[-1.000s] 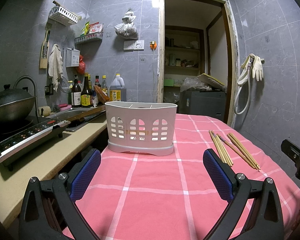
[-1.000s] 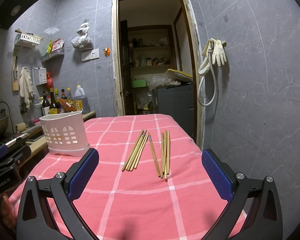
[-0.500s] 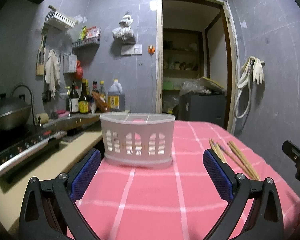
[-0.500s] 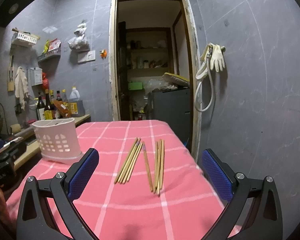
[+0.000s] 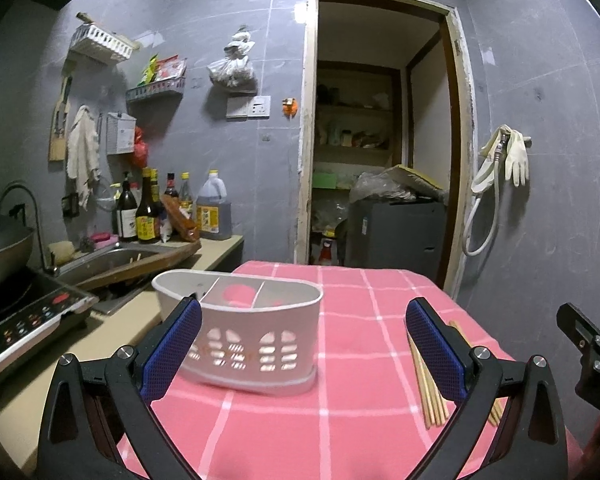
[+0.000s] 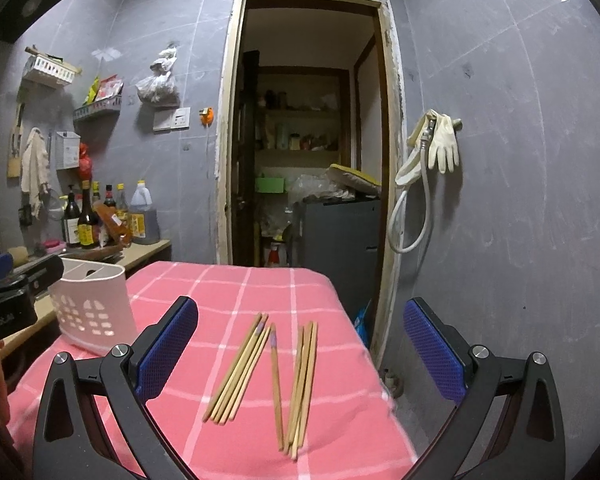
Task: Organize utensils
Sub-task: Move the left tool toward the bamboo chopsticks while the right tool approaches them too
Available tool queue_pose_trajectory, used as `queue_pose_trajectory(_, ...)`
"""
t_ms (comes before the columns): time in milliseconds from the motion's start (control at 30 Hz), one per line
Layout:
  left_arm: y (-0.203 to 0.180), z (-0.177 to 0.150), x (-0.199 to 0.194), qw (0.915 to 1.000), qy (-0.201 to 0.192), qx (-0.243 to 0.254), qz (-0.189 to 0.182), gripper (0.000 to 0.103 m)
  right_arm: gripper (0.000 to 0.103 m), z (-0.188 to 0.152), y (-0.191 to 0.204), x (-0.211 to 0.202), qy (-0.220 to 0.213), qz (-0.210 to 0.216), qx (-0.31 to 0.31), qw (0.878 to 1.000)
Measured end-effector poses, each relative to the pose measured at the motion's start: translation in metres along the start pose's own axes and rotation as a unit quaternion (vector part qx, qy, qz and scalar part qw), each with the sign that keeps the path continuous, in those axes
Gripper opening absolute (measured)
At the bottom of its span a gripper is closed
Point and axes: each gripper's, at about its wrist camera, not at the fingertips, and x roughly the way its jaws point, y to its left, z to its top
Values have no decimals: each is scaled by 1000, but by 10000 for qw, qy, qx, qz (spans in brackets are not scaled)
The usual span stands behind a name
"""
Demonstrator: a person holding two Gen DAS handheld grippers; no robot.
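A white perforated utensil holder [image 5: 252, 340] with inner dividers stands on the pink checked tablecloth [image 5: 360, 432]; it also shows at the left in the right wrist view as the holder [image 6: 94, 308]. My left gripper [image 5: 302, 348] is open just in front of it, holding nothing. Several wooden chopsticks [image 6: 268, 364] lie loose on the cloth in two bunches with a single stick between them. My right gripper [image 6: 300, 350] is open above and in front of them. In the left wrist view a few chopsticks [image 5: 430, 388] peek out by the right finger.
A counter on the left holds an induction cooker [image 5: 24, 328], a wok [image 5: 0, 248], a sink [image 5: 108, 260] and bottles [image 5: 152, 212]. Behind the table is an open doorway [image 6: 308, 140] with a grey cabinet [image 6: 340, 240]. Gloves and a hose [image 6: 432, 156] hang on the right wall.
Both grippers have moved forward and tilted down: the holder now looms larger and its inside shows, and the chopsticks sit closer under the right gripper. Both stay open.
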Motion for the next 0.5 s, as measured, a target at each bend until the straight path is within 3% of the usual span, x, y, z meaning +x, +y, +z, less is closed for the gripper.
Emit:
queue_pose_trajectory(367, -29, 8, 56, 9996, 142, 196, -112, 100, 103, 12, -21, 46, -24, -55, -83, 9999)
queue_pose_trajectory(500, -40, 2, 81, 9980, 461, 330, -287, 100, 103, 14, -33, 67, 170, 154, 10, 9997)
